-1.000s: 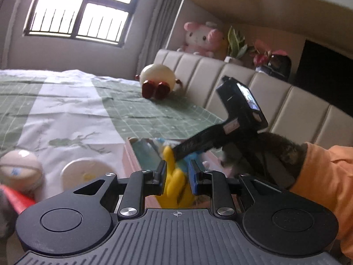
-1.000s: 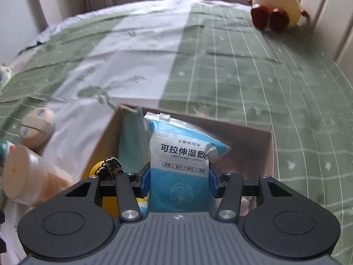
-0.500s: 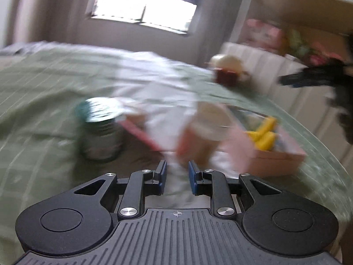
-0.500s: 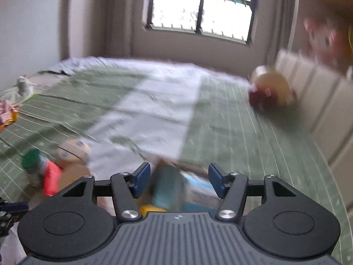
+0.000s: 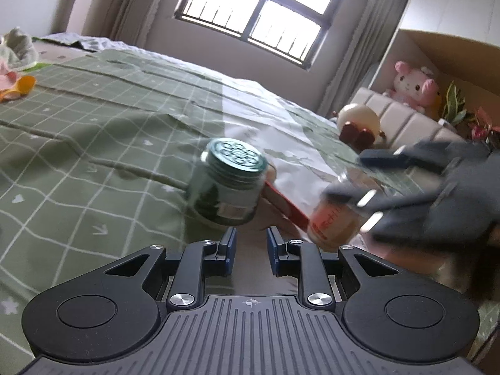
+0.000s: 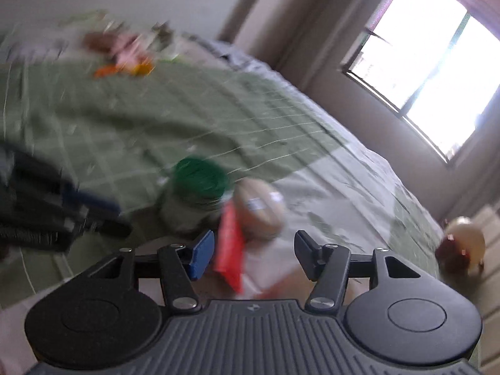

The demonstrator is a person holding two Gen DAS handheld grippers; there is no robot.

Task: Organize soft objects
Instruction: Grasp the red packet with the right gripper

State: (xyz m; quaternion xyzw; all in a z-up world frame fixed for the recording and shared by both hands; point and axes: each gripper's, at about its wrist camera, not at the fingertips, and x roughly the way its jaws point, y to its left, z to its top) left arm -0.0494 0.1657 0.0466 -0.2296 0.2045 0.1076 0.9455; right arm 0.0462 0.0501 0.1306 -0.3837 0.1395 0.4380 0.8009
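Observation:
A jar with a green lid [image 5: 229, 184] lies tilted on the green bedspread, just ahead of my left gripper [image 5: 250, 251], whose jaws stand slightly apart and empty. A red flat packet [image 5: 286, 204] lies beside the jar, and a clear pack of round pads with red print [image 5: 332, 218] is to the right. My right gripper [image 6: 254, 254] is open and empty above the red packet [image 6: 229, 250], with the jar [image 6: 195, 193] and a tan ball [image 6: 259, 209] just beyond. The right gripper also shows blurred in the left wrist view [image 5: 415, 187].
A cream round plush with dark red feet [image 5: 359, 122] sits by the padded headboard [image 5: 406, 118]. A pink plush [image 5: 412, 84] and plants stand on the shelf behind. Orange and pink items [image 5: 15, 87] lie at the bed's far left edge. The right wrist view is motion-blurred.
Both grippers have swung away from the cardboard box toward the jar, red packet and pad pack. The right gripper let go of the blue-white wipes pack and is open.

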